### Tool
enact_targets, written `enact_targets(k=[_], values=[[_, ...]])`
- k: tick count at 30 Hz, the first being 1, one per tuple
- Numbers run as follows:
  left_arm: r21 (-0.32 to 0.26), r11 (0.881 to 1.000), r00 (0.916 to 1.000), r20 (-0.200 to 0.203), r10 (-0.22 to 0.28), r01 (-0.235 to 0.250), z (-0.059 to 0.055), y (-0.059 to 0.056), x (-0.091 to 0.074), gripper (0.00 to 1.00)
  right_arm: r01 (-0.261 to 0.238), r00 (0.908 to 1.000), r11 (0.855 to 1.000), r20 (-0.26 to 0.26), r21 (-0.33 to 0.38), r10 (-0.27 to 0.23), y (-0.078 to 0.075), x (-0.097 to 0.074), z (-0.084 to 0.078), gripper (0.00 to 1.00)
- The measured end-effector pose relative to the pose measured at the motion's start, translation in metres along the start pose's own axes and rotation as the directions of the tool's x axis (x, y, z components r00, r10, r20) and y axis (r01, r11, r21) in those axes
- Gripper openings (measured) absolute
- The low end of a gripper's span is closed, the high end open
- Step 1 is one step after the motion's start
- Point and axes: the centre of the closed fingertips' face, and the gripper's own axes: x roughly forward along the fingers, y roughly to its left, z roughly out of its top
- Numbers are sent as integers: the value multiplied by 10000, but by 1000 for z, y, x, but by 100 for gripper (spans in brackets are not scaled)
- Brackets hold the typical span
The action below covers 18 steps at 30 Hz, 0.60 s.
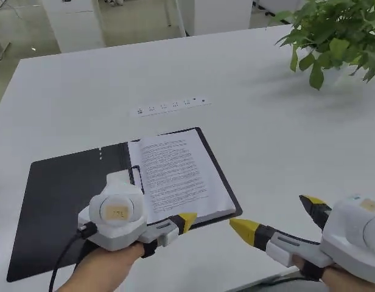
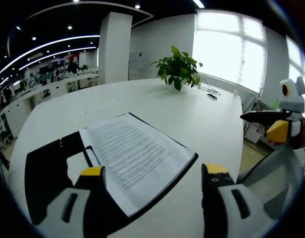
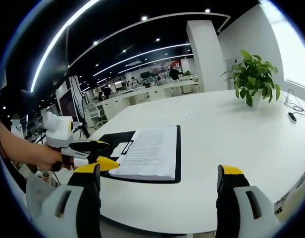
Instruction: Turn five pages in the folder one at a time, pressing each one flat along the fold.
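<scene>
Folder [image 1: 59,207] is lying open on surface [image 1: 254,121], 10 o'clock from my right tongs [image 1: 277,214] | pages [image 1: 175,173] all sitting right of fold; I'm judging five remaining | left tongs [image 2: 152,171], right tongs gaping, empty.

Black folder [image 1: 59,207]; white pages [image 1: 175,173], dense black text lines; white table [image 1: 266,134]; green-leaved plant [image 1: 336,30].

One black folder [image 1: 59,201] is lying open with one stack of pages [image 1: 175,170]. One potted plant [image 1: 333,33] is standing. One socket strip [image 1: 172,106] is showing. Two grippers are hovering: the left gripper [image 2: 153,171] and the right gripper [image 1: 274,213].
</scene>
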Motion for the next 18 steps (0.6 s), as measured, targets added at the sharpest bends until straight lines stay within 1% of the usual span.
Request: enact_targets(k=[5,7,11,12,13,16,18], values=[[59,9998,9998,-63,-169,170,0,-7,21,73,102,9999,9999,44,94,-102,0,-2,-1,98],[113,9997,9997,-20,-238,238,0,-10,29,72,98,9999,9998,92,155,-99,1,-3,-2,98],[379,9990,9997,-80,-242,245,-4,-15,47,68,159,9998,9997,139,194,-162,3,-5,-3,98],[417,9989,9997,-84,-222,225,-5,-16,51,67,161,9998,9997,138,198,-164,3,-5,-3,98],[473,9988,9997,-194,-128,137,-9,-16,56,67,174,9998,9997,135,185,-176,4,-5,-3,97],[374,9993,9997,-227,4,4,-13,-17,67,64,231,9997,9996,121,162,-233,4,-6,-4,97],[327,9993,9993,-303,217,-208,-17,-16,75,62,238,9996,9995,160,183,-241,4,-6,-3,97]])
